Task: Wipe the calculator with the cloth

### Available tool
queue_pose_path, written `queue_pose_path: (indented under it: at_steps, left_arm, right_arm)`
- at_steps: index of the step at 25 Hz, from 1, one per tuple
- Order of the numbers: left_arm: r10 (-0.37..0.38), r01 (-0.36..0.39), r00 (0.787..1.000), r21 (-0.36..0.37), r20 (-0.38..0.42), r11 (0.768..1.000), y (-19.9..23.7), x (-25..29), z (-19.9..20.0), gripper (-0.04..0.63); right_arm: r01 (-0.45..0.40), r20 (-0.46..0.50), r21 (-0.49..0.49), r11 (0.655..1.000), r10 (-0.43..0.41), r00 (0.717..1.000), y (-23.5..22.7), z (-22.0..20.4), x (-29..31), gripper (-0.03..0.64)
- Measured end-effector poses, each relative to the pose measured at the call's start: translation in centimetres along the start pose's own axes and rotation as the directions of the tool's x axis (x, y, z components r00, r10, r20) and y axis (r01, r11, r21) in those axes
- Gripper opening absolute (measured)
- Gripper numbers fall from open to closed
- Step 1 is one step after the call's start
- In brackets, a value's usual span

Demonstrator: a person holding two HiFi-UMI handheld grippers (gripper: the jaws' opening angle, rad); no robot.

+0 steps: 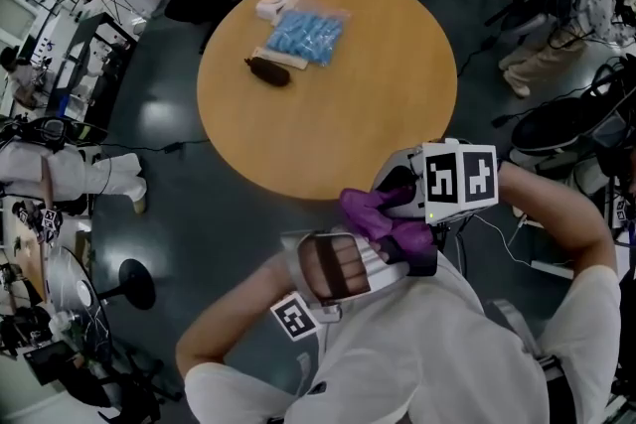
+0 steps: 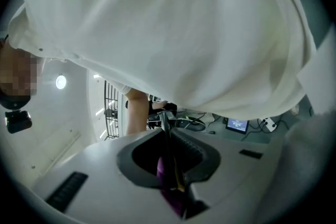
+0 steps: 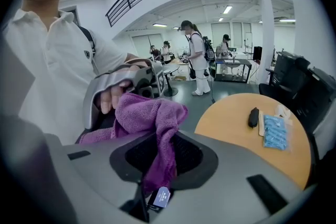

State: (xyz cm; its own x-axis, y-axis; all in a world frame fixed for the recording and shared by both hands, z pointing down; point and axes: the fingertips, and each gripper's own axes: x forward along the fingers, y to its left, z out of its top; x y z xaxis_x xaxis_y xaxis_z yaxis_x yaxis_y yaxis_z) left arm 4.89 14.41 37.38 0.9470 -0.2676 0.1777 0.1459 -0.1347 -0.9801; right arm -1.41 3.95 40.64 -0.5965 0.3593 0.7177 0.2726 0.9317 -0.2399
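pinching the purple cloth (image 3: 152, 118) in the right gripper (image 3: 157, 176), a person drapes it over the thin dark calculator (image 2: 165, 120), clamped edge-on in the left gripper (image 2: 168, 136). both are held off the near edge of the round table (image 1: 397, 65), close to the person's chest.

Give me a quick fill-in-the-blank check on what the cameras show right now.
1. Both the left tongs and the right tongs are shut on a ___ cloth.
2. The wooden table has a ___ top.
3. The plastic packet lying on that table holds ___ contents.
Missing words: purple; round; blue.
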Motion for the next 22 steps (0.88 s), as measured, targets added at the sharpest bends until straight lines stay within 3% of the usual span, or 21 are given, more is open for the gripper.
queue_pose_path:
  at_steps: [22]
  left_arm:
    - [0.047, -0.052, 0.998, -0.102, -0.044, 0.993, 1.9, 0.0, 1.1, 0.060]
  right_arm:
    - [-0.081, 0.013, 0.161, 0.984, 0.080, 0.997, -2.7, -6.0, 4.7, 0.084]
